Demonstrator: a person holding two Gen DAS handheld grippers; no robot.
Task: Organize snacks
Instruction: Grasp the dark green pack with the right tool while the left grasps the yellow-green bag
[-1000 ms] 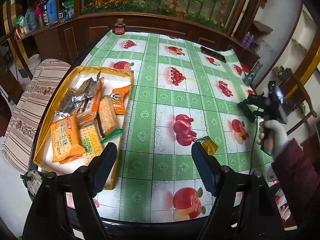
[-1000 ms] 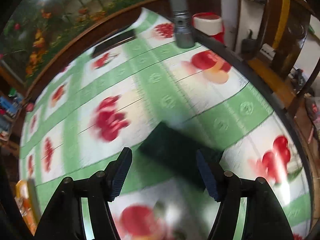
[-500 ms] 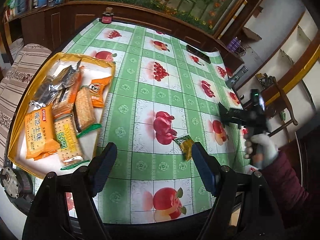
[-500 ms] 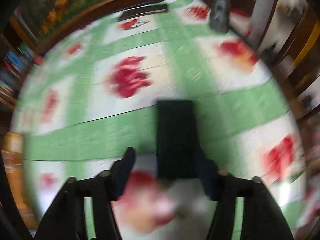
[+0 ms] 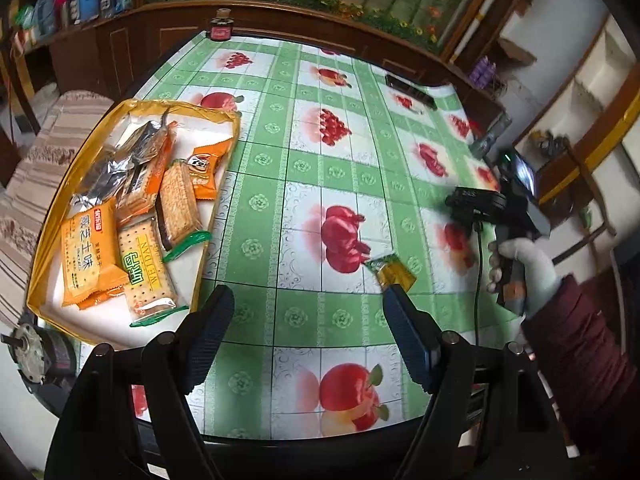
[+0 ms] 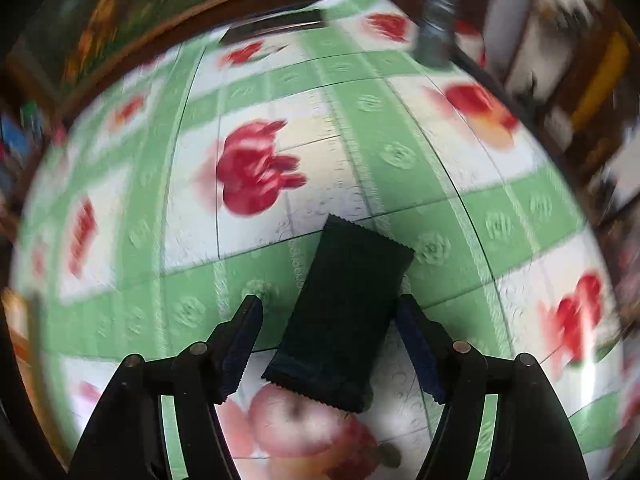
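A yellow-rimmed tray at the left holds several snack packets, among them an orange one and a cracker pack. My left gripper hovers open over the green fruit-print tablecloth, and a small green-gold packet lies just past its right fingertip. At the right, a gloved hand holds my right gripper, pointing down. A dark green packet lies on the cloth between the jaws of the right gripper, which are opening. The left finger stands clear of it.
A black remote and a small jar sit at the table's far edge. A grey cylinder stands at the far right edge. A striped cushioned seat is left of the table. A small motor sits near the tray's near corner.
The right jaws narrowed around the dark green packet half a second ago and now stand wider, with a gap at the left finger. The packet has turned more upright. The left gripper barely moved.
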